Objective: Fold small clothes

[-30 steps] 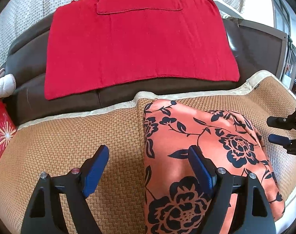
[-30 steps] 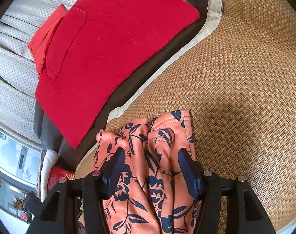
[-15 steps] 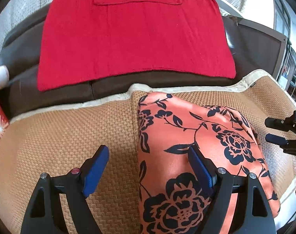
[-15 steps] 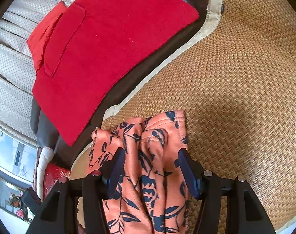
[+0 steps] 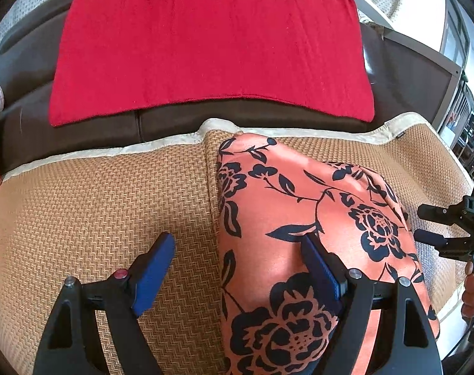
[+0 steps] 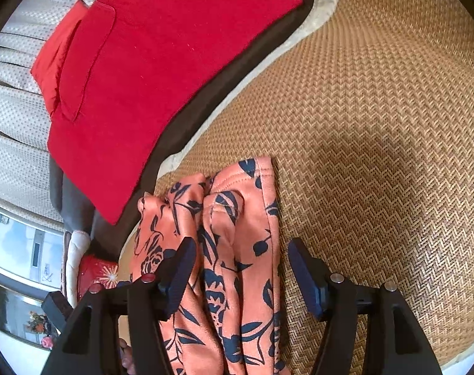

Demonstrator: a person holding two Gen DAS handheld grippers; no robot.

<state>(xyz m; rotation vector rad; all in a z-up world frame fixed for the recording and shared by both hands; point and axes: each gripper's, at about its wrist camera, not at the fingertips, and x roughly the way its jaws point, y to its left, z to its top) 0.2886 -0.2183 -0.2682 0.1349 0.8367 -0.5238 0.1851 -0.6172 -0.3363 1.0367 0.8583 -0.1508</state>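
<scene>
An orange garment with dark blue flowers (image 5: 299, 234) lies folded lengthwise on the woven mat (image 5: 80, 203). My left gripper (image 5: 237, 259) stands wide open over its near left edge, one finger above the mat, the other above the cloth. In the right wrist view the garment's bunched end (image 6: 230, 218) lies between the fingers of my right gripper (image 6: 241, 265), whose jaws are opening. A small gap shows at the right pad (image 6: 302, 272). The right gripper (image 5: 431, 225) also shows at the left wrist view's right edge.
A red cloth (image 5: 205, 47) is spread over the dark brown sofa back behind the mat (image 6: 377, 125). A red box (image 6: 96, 273) sits past the mat's far end. A person's hand (image 5: 473, 290) holds the right gripper's handle. Bare mat lies right of the garment.
The right gripper's jaws have widened and sunk a little, and the garment's end now rests on the mat. The left gripper has tipped down slightly over the cloth.
</scene>
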